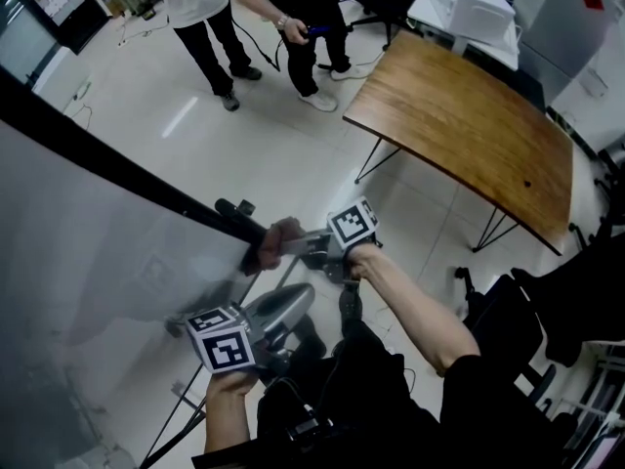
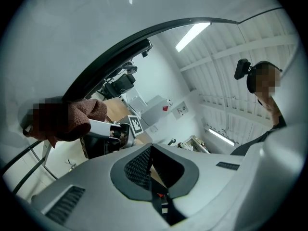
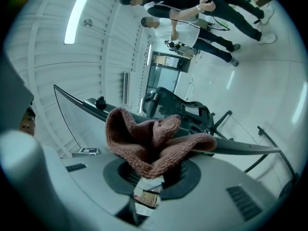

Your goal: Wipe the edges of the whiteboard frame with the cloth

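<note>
Left tool point(image 1: 293, 301), nearest the lens with its marker cube point(image 1: 223, 338), is seen in the left gripper view with jaws together and nothing between them. It is held low, just beside the lower corner of the whiteboard point(image 1: 88, 262). Right tool point(image 1: 293, 246) is clamped on the cloth point(image 3: 149, 143), which is bunched up out of the jaws and laid against the whiteboard frame point(image 1: 107, 159) at its near end, by the corner.

Step judged: the frame edge is being wiped, at one end of the run. The next move is judged to need the cloth dragged along the dark bar, with contact kept and the clamp not loosened. The fold could be caught at the corner.

- Cloth: reddish-brown, knitted, soft, lumpy.
- Frame: dark, smooth, narrow strip, rounded at the corner.
- Board face: pale grey, glossy.

Wood-grain counter point(image 1: 469, 125) on thin metal legs is seen well apart, on a shiny white floor point(image 1: 293, 135).
</note>
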The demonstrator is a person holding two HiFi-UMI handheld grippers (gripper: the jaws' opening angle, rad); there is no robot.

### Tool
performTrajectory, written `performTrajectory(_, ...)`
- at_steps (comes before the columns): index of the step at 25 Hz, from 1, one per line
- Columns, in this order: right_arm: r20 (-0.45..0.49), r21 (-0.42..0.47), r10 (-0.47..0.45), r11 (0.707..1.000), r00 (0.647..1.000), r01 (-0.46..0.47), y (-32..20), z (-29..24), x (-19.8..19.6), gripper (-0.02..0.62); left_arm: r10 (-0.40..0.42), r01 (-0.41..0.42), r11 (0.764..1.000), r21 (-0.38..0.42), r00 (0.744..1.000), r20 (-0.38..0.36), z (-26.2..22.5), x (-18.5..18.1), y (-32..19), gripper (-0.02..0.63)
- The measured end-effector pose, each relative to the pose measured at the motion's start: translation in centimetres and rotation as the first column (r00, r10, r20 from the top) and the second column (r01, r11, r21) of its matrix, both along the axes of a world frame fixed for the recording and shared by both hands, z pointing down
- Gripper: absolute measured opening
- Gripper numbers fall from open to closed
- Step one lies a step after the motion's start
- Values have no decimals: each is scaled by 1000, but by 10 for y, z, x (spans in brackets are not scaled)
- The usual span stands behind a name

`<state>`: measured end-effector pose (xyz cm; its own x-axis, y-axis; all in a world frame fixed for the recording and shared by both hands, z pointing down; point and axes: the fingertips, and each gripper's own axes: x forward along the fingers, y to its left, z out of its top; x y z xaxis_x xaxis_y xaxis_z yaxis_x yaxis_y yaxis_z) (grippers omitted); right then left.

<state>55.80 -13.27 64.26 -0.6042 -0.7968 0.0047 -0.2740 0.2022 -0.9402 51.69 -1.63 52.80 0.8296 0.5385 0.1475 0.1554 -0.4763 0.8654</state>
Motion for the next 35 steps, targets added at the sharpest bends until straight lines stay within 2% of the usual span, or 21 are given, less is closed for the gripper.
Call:
performTrajectory(3,58,-39,5,999,998,-3,1,7,-5,77,-5,5,1000,-7,1000,8,4,0,1,-3)
performTrajectory(5,164,-122,26,992,986,-6,5,14,-11,77,-7,8,1000,-9,1000,13,6,0,1,-5)
performTrajectory(6,185,-142,33,990,982,-7,5,18,-12,77,-9,9,1000,-10,1000,15,8,1,1,-5)
performTrajectory(11,190,-145,38,989,981,-10,3,33,-13,77,-15,15,1000,-14,1000,20,17,3,2,-5)
performTrajectory(15,140,-129,32,992,990,-14,2,46,-10,77,-20,21,1000,-17,999,31,26,3,5,-5)
performTrajectory(19,132,-151,40,988,990,-20,1,62,-11,77,-31,32,999,-26,998,47,39,3,3,-5)
performTrajectory(22,161,-162,46,987,986,-19,1,68,-14,77,-40,42,998,-37,998,57,45,3,1,-5)
performTrajectory(26,111,-179,53,983,992,-32,0,84,-11,77,-38,42,998,-54,996,81,57,2,2,-5)
performTrajectory(35,100,-219,71,975,992,-48,-1,110,-13,77,-33,44,996,-82,991,132,80,-3,6,-5)
